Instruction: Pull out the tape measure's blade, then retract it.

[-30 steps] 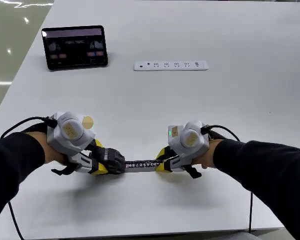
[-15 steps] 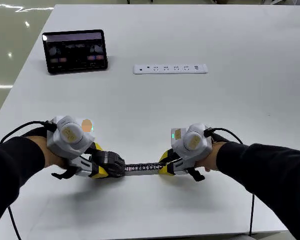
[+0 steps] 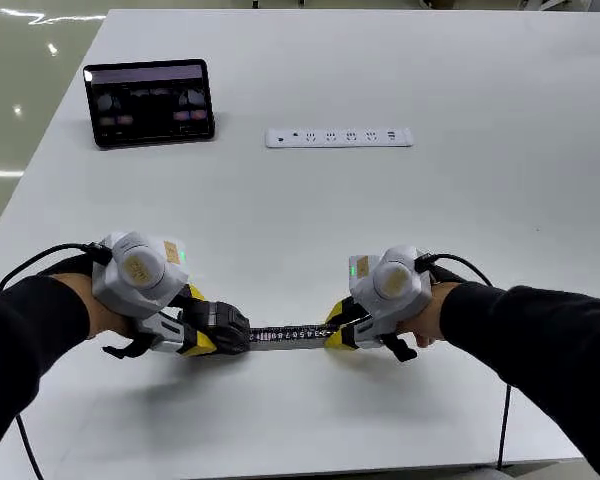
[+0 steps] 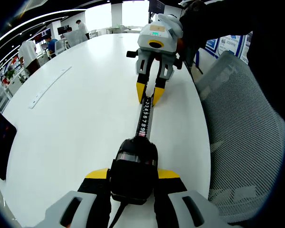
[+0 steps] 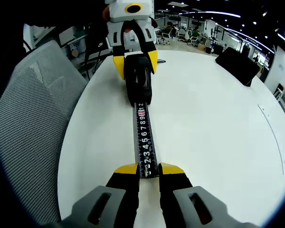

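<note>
1. Head view: bright, even overhead light washing white table [image 3: 400,220]; glare streaking glossy floor [image 3: 20,100].
2. Soft shadows sitting under left gripper [image 3: 205,322] & right gripper [image 3: 332,326].
3. Gripper views: fisheye bending edges, bkgd blurring, ceiling light strips [image 5: 218,13] blowing out.

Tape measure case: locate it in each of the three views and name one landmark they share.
Head view: tape measure case, low left of centre, in the left gripper's jaws.
Left gripper view: case at bottom centre, between that view's own jaws.
Right gripper view: case at upper centre, at the blade's far end.
Shared landmark: the numbered blade running from the case to the right gripper.
</note>
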Motion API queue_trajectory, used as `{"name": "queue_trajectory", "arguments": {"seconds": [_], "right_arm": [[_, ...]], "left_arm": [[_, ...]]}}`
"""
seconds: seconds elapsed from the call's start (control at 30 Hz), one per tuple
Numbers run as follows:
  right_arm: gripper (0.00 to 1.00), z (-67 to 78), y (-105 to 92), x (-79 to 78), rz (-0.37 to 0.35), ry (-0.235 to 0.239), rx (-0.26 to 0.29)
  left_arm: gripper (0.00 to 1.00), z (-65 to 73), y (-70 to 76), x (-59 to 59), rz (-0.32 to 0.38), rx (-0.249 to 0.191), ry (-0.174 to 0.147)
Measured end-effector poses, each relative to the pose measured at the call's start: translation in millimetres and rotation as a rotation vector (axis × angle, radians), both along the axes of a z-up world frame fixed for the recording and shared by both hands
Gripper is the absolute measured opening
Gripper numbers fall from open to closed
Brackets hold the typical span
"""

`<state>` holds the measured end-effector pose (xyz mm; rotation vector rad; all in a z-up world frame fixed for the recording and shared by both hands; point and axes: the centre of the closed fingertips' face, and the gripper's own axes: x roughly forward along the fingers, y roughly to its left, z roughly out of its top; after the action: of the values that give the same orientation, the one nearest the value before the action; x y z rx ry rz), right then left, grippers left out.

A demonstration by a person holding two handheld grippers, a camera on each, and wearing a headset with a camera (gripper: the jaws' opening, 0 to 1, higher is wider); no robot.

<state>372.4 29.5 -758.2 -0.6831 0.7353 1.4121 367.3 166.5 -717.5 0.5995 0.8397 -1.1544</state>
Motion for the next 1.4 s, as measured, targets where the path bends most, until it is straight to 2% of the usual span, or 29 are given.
{"name": "queue_trajectory", "arguments": {"seconds": [0.53,0.9,1.4], "right_arm": [[0.11,-0.5,-18.2,1.5,-0.012,-0.004,-0.012],[0.11,-1.4,-42.4,2.1,-0.019,-0.010,-0.042],[0.11,-2.0,-55.8,2.3,-0.043,0.001,-0.046]], "left_arm": [[0.31,0.3,-0.1,-0.6,0.003,-0.003,-0.003],[0.31,0.7,-0.6,-1.4,0.005,-0.005,-0.009],[0.31,0.4,-2.1,-1.5,0.008,-0.005,-0.008]]}}
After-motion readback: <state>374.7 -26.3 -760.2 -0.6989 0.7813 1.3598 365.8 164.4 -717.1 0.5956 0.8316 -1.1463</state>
